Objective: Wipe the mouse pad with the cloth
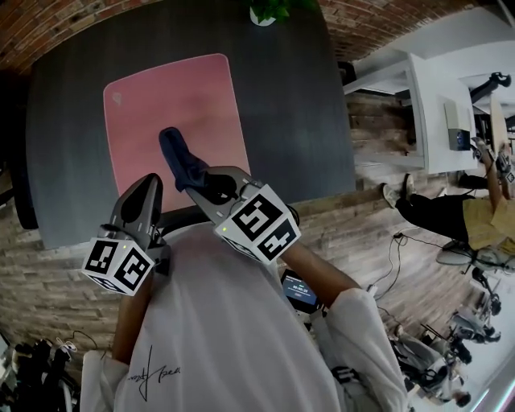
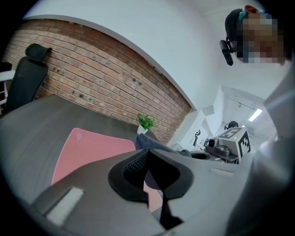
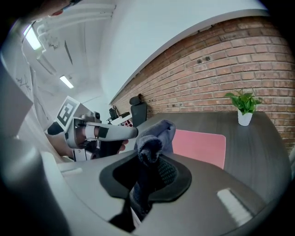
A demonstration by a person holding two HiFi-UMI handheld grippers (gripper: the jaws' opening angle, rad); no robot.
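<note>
A pink mouse pad (image 1: 173,121) lies on the dark table (image 1: 298,96), also seen in the left gripper view as the mouse pad (image 2: 87,150) and in the right gripper view as the mouse pad (image 3: 200,145). My right gripper (image 1: 193,179) is shut on a dark blue cloth (image 1: 179,157) that sticks up over the pad's near edge. The cloth (image 3: 154,138) bunches between the jaws. My left gripper (image 1: 146,193) hangs over the table's near edge, shut with nothing in it.
A small potted plant (image 1: 269,10) stands at the table's far edge. A black chair (image 2: 25,73) sits at the left end by the brick wall. White desks (image 1: 426,96) and seated people (image 1: 451,213) are to the right.
</note>
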